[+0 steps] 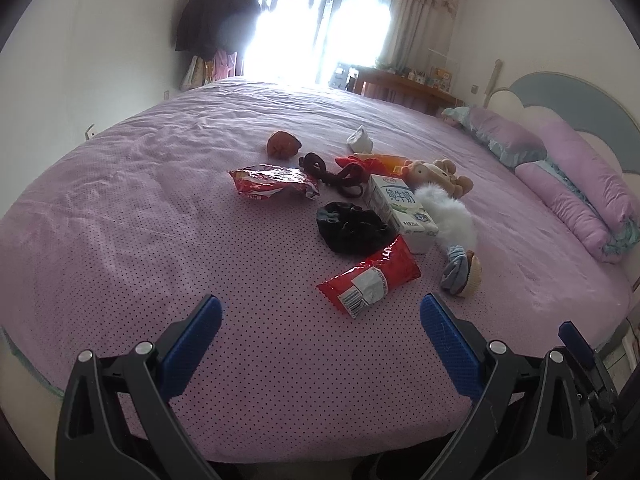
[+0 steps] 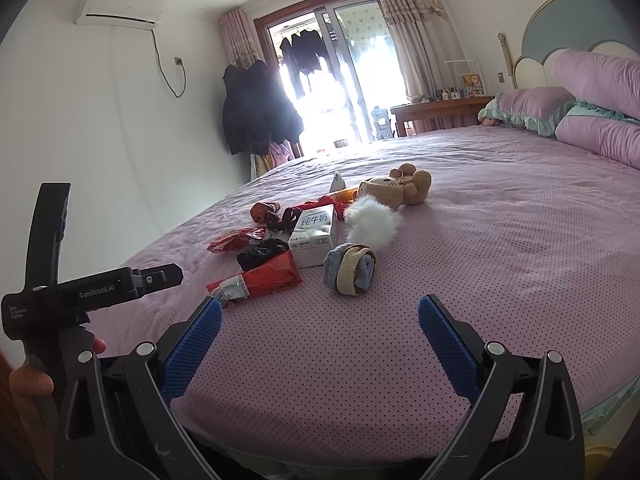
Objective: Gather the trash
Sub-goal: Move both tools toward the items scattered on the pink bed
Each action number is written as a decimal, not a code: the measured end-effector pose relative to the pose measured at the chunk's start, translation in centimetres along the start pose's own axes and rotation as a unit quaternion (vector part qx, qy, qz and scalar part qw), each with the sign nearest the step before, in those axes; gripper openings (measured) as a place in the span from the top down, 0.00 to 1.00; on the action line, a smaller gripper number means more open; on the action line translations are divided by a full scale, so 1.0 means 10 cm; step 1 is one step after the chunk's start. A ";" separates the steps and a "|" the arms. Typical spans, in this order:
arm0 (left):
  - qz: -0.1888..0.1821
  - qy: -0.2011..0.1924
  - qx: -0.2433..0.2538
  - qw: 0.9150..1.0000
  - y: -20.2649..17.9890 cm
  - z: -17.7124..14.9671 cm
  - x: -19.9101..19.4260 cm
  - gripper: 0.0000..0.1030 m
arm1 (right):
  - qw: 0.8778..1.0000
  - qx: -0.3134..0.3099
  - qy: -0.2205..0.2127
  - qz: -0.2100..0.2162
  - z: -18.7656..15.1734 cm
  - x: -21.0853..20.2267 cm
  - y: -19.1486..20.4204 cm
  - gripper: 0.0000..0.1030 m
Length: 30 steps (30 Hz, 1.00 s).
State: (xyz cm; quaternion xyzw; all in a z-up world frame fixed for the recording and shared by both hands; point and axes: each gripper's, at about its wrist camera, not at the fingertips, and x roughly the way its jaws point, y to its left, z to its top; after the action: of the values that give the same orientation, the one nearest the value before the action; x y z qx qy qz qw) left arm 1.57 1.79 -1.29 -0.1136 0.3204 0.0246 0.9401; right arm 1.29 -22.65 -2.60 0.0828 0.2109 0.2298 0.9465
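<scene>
— What do we have in front of us, biggest thing first?

— We see the bed [image 1: 160, 208], covered in a pink dotted sheet, filling most of both views. Its pillows [image 1: 568, 176] lie along the far right edge, against the headboard.

— And the clutter on it?

— We find it gathered near the middle of the bed. A teddy bear [image 2: 400, 188] lies at the far side, with a white fluffy thing [image 2: 372, 222] just beside it on the near side. The milk carton [image 1: 402, 210] lies on its side between the fluffy thing and a black scrunchie [image 1: 352, 228], which it touches.

— Where is the trash we are after?

— We count two red wrappers. The near red wrapper [image 1: 370, 282] lies closest to us, just near of the scrunchie and carton. The far red wrapper [image 1: 274, 184] sits to the left of the dark hair ties [image 1: 336, 172]. A rolled sock [image 2: 350, 268] rests to the right of the near wrapper. A small white cup [image 1: 360, 140] sits far back, with a brown round thing [image 1: 283, 145] to its left.

— And our tools?

— Our left gripper [image 1: 320, 322] is spread wide, holding nothing, above the near edge of the bed. Our right gripper [image 2: 320, 322] is likewise wide and bare, well short of the sock.
</scene>
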 end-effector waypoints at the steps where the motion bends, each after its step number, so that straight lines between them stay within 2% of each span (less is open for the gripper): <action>1: -0.003 -0.007 -0.005 1.000 0.02 0.00 -0.01 0.04 | 1.000 0.000 0.000 0.000 0.00 0.00 0.00 0.08; 5: -0.014 -0.040 -0.010 0.999 0.05 0.00 -0.10 0.04 | 1.000 0.001 0.003 -0.001 -0.01 0.02 -0.02 0.08; 10: -0.038 -0.047 0.017 0.998 -0.01 0.02 -0.14 0.04 | 1.000 0.000 0.004 -0.004 -0.02 0.06 -0.02 0.08; 16: -0.031 -0.083 0.040 0.995 -0.06 0.01 -0.21 0.04 | 1.000 0.001 0.002 -0.011 -0.02 0.09 -0.06 0.08; 19: -0.029 -0.109 0.061 0.992 -0.07 -0.01 -0.25 0.04 | 0.999 -0.001 -0.001 -0.037 -0.01 0.09 -0.10 0.08; 20: -0.037 -0.110 0.063 0.991 -0.06 0.00 -0.24 0.04 | 0.999 0.000 -0.003 -0.041 0.00 0.09 -0.11 0.08; 22: -0.076 -0.102 0.066 0.990 -0.02 0.01 -0.23 0.04 | 0.999 0.005 -0.009 -0.047 0.01 0.09 -0.15 0.08; 23: -0.081 -0.099 0.067 0.990 -0.02 0.02 -0.21 0.04 | 0.999 0.007 -0.009 -0.048 0.02 0.10 -0.16 0.08; 26: -0.067 -0.096 0.072 0.991 -0.03 0.03 -0.18 0.04 | 0.999 0.006 -0.004 -0.045 0.05 0.14 -0.19 0.08; 30: -0.064 -0.114 0.099 0.986 -0.08 0.01 -0.16 0.04 | 0.999 0.003 0.005 -0.038 0.09 0.22 -0.18 0.08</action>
State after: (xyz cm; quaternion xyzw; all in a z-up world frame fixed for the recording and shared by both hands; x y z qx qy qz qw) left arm 0.51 1.05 -0.07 -0.0367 0.2038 -0.0546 0.9768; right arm 4.20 -23.25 -3.06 0.0764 0.2193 0.1933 0.9533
